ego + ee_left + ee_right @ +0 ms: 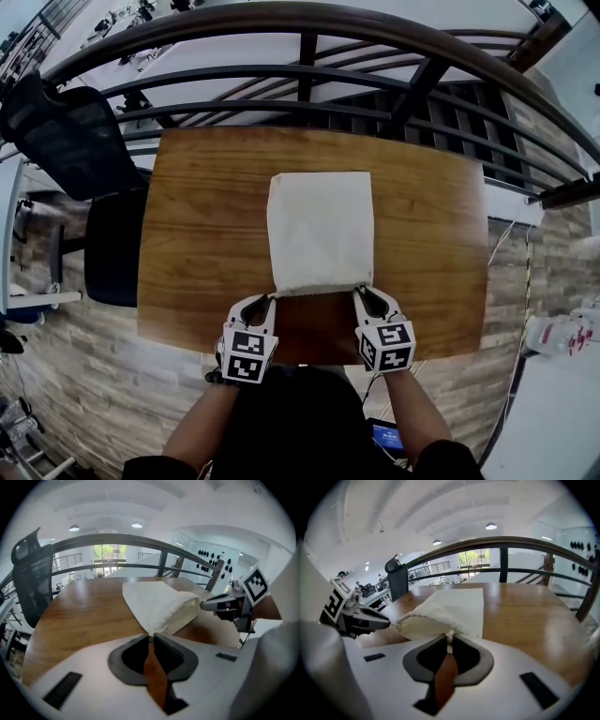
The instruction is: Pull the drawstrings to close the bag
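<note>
Cream bag (319, 230) gapes, left claw (270, 298) and right claw (359, 293) each pinching its drawstring (449, 641).

I'm looking at a cream-white bag (321, 230) lying on a warm brown, wood-grained surface (206, 216). My left tool (269, 298) and right tool (360, 292) are showing white bodies, dark grey pads (172, 652) and black-and-white square markers (246, 356). A dark railing (309, 17) is curving behind.

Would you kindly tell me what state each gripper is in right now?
Left gripper: closed, pinching the mouth corner of the bag.
Right gripper: closed on the drawstring at the opposite corner.
</note>
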A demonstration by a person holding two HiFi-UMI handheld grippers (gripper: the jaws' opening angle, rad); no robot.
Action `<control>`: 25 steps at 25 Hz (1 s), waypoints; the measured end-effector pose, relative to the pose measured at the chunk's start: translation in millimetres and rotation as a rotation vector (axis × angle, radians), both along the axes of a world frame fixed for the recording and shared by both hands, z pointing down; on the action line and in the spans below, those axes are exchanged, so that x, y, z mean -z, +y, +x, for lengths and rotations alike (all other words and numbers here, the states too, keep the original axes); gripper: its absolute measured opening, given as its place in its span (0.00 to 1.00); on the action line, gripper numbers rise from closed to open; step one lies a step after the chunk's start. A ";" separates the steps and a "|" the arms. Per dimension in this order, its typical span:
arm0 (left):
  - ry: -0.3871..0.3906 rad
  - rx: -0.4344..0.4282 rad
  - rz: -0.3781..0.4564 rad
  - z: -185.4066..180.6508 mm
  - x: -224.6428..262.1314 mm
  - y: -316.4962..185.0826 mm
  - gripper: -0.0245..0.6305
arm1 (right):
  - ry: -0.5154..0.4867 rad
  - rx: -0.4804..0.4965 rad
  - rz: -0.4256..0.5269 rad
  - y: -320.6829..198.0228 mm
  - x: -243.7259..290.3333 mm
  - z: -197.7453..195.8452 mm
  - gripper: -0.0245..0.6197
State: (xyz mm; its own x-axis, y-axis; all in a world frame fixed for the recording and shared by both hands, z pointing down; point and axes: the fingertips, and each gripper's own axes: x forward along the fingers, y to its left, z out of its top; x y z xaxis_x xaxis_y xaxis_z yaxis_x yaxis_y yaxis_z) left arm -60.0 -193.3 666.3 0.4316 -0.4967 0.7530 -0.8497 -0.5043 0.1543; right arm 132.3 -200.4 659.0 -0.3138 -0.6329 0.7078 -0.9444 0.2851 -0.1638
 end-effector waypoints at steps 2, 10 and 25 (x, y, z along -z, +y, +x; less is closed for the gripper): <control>-0.001 0.017 0.004 -5.0 -0.4 -1.9 0.11 | -0.036 -0.070 0.011 2.2 8.7 17.1 0.09; -0.017 0.035 0.008 -22.0 -12.6 0.9 0.11 | -0.112 -0.212 -0.029 14.9 2.5 51.0 0.09; -0.229 -0.145 0.064 -1.4 -29.5 5.7 0.39 | -0.113 -0.150 -0.054 16.4 -4.4 29.6 0.09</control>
State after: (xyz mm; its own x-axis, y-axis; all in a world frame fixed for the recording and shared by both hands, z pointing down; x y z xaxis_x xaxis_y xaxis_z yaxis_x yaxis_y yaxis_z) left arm -61.4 -187.6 695.8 0.3237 -0.4923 0.8080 -0.7770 -0.6256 -0.0698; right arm 161.9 -183.9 663.4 -0.2982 -0.6406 0.7076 -0.9504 0.1302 -0.2826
